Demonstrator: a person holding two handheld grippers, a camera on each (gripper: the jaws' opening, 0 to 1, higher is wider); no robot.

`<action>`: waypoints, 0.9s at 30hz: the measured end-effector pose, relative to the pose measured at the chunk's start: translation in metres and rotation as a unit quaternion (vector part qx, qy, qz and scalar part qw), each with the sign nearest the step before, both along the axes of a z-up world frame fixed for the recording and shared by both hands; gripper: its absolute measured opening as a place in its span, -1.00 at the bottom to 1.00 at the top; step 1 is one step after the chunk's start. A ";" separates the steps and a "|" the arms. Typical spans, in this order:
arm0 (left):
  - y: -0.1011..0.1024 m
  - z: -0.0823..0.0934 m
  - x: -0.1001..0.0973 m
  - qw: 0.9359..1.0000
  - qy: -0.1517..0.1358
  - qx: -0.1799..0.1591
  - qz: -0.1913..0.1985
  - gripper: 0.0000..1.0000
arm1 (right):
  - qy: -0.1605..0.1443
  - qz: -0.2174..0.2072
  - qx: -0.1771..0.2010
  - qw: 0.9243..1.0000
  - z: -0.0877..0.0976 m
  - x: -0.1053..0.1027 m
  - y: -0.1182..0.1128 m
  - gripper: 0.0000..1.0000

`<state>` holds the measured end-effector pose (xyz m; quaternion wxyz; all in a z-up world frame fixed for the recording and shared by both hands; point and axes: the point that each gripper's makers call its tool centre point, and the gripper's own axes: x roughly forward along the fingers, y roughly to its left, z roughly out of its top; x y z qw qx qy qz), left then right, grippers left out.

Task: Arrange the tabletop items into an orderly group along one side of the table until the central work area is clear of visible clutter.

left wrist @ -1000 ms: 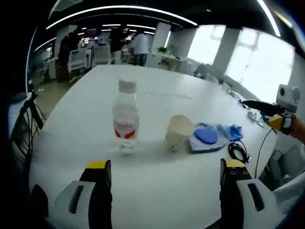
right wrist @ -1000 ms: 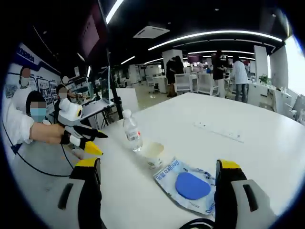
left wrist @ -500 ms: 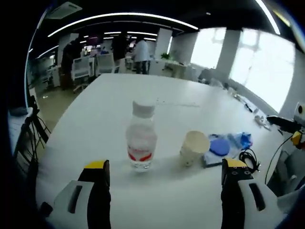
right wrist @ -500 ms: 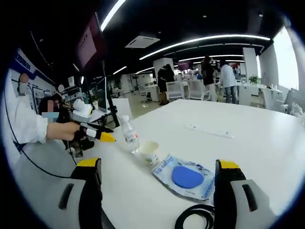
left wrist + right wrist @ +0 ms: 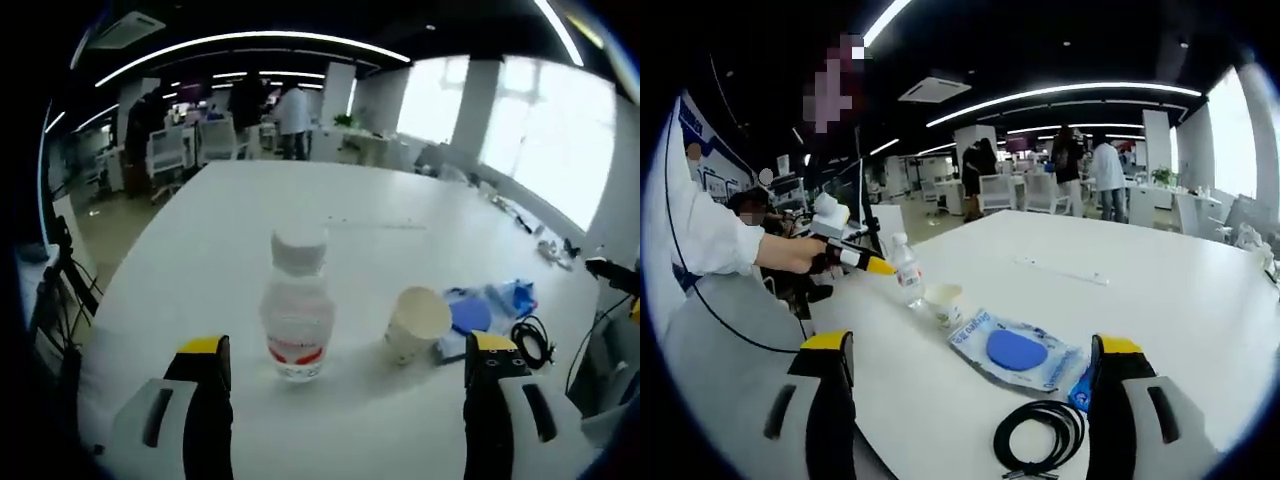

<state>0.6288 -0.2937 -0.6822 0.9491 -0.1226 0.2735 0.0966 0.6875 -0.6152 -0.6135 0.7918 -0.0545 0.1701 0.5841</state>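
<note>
Left claw has closed in on the bottle — both claws spread, empty; paper cup at 3 o'clock of it; right claw.

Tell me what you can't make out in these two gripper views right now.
- Water bottle label: blurred in the left gripper view, too small in the right.
- Blue packet print: too small, smeared by the fisheye.
- Packet's near part in the left gripper view: hidden behind the paper cup.
- Black cable: its ends are too small to trace.
</note>
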 end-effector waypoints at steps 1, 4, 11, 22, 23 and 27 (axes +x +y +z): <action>0.000 -0.001 0.002 1.000 0.000 0.001 -0.001 0.88 | -0.004 -0.001 -0.004 1.000 0.000 0.000 -0.002 0.91; 0.002 -0.003 0.006 1.000 0.000 0.003 -0.001 0.88 | -0.007 -0.008 -0.009 1.000 -0.002 -0.001 -0.011 0.87; 0.005 -0.005 0.013 1.000 -0.003 -0.001 0.001 0.87 | 0.004 -0.039 0.004 0.999 0.000 0.000 -0.032 0.86; 0.008 -0.017 0.023 1.000 0.000 -0.020 0.015 0.83 | 0.009 -0.072 0.007 0.997 -0.004 0.009 -0.052 0.78; 0.009 -0.017 0.024 1.000 0.000 -0.015 0.016 0.82 | 0.014 -0.079 0.005 0.997 -0.008 0.010 -0.055 0.77; 0.017 -0.015 0.027 0.999 -0.011 -0.021 0.031 0.80 | 0.022 -0.092 0.007 0.995 -0.012 0.005 -0.065 0.73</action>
